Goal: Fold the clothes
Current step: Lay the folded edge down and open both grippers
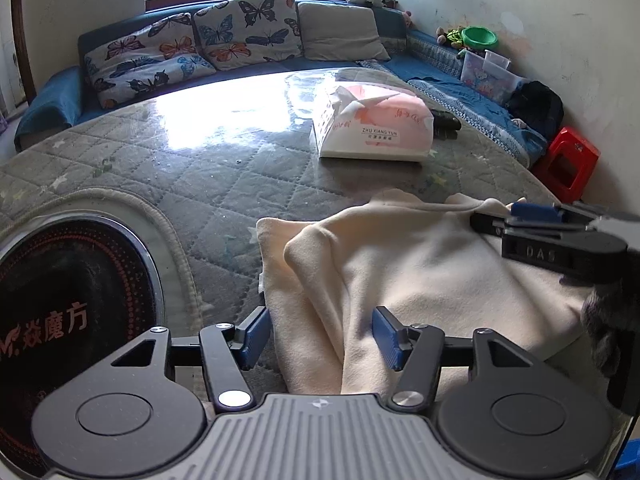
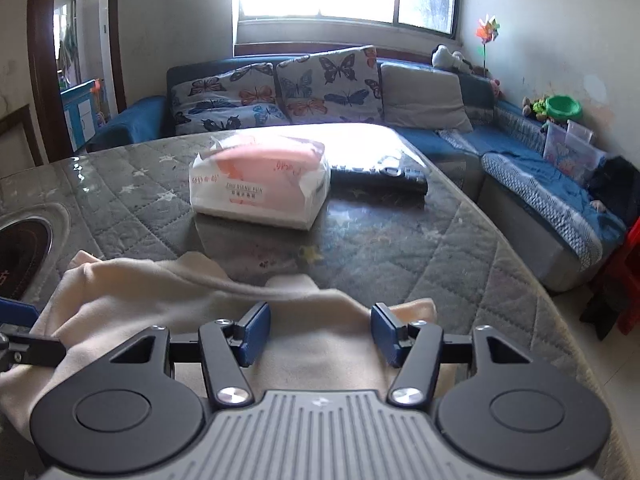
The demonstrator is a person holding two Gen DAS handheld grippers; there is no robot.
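Cream garment [image 1: 400, 280] lay bunched on near edge of quilted surface [image 1: 180, 168], partly folded: one flap doubled over along left side, collar edge rumpled at far side. Left gripper [image 1: 320, 338] hovered over near hem, fingers [image 1: 256, 336] apart, cloth beneath but not pinched. Right gripper [image 2: 320, 334] likewise over cloth, fingers [image 2: 254, 334] apart, nothing clamped. Looked like fold just laid and let go. Left to do, by judgement: smoothing, further fold or two, squaring up. Tissue pack [image 1: 372, 124] sat well beyond, clear of work.
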